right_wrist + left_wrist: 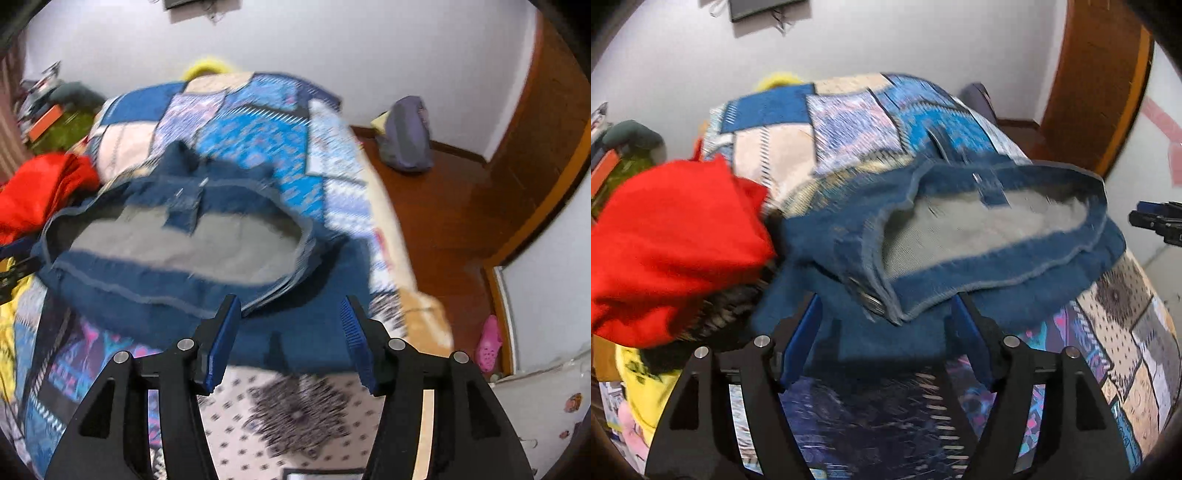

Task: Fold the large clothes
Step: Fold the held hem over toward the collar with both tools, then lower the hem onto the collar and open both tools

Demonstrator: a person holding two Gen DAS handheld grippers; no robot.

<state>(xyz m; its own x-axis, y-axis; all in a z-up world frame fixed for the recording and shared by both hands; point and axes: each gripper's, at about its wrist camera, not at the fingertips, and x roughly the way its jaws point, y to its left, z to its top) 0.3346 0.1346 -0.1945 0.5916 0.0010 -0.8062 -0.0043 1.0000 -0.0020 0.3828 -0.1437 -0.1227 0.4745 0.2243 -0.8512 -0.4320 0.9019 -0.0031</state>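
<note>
A pair of blue jeans point(960, 266) lies on the patchwork bedspread point(849, 122), waistband open toward me and grey lining showing. My left gripper point(886, 306) is open, its blue pads on either side of the denim near the metal button point(871, 302). In the right wrist view the jeans point(166, 273) lie ahead and to the left. My right gripper point(290, 306) is open over the denim's right edge, holding nothing. The right gripper also shows in the left wrist view point(1156, 221) at the far right.
A red garment point(672, 236) lies left of the jeans on a dark striped piece, with yellow cloth point(639, 373) below it. The bed's right edge drops to a wooden floor point(443, 206) with a grey bag point(406, 136), a pink shoe point(489, 343) and a wooden door frame point(1104, 74).
</note>
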